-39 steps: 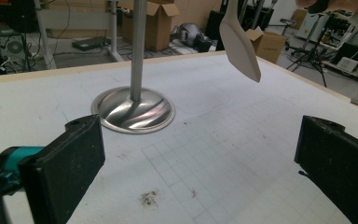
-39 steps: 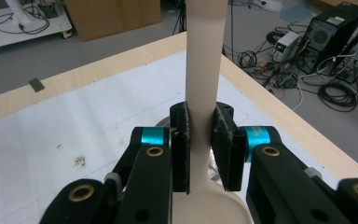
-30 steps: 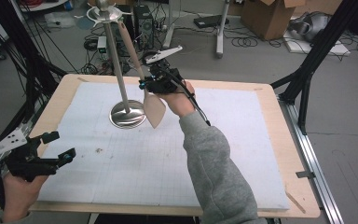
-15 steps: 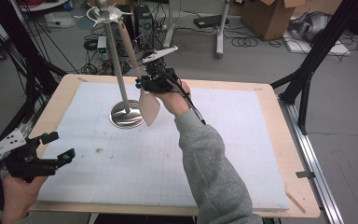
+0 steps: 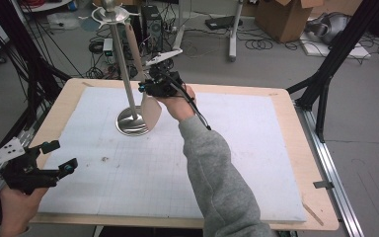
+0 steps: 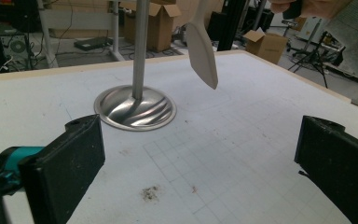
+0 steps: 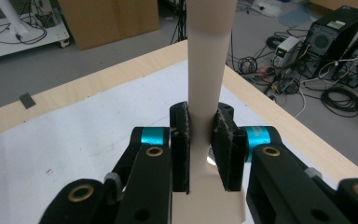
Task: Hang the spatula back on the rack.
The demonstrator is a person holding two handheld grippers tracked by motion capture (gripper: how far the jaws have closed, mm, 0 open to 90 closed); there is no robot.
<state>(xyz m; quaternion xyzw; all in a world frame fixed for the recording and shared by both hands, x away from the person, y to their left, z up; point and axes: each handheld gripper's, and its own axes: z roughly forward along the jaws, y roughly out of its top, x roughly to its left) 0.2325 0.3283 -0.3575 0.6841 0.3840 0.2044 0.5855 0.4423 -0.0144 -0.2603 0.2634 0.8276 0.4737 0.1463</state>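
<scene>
A beige wooden spatula (image 5: 151, 111) hangs blade-down above the white mat, just right of a metal stand (image 5: 123, 74) with a round base (image 5: 131, 123) and a hooked ring on top (image 5: 109, 13). My right gripper (image 5: 149, 89) is shut on the spatula's handle (image 7: 207, 56), which passes up between the pads (image 7: 227, 144). In the left gripper view the blade (image 6: 203, 52) floats beside the pole, above the base (image 6: 135, 108). My left gripper (image 5: 54, 157) sits low at the table's near-left corner, open and holding nothing (image 6: 200, 158).
A white gridded mat (image 5: 246, 148) covers most of the wooden table (image 5: 296, 98). Cables, computer cases and cardboard boxes (image 5: 286, 17) lie on the floor beyond the far edge. Black frame legs (image 5: 335, 59) stand to the right.
My right gripper has carried the spatula slightly left, closer to the stand's pole. The left gripper has stayed where it was.
</scene>
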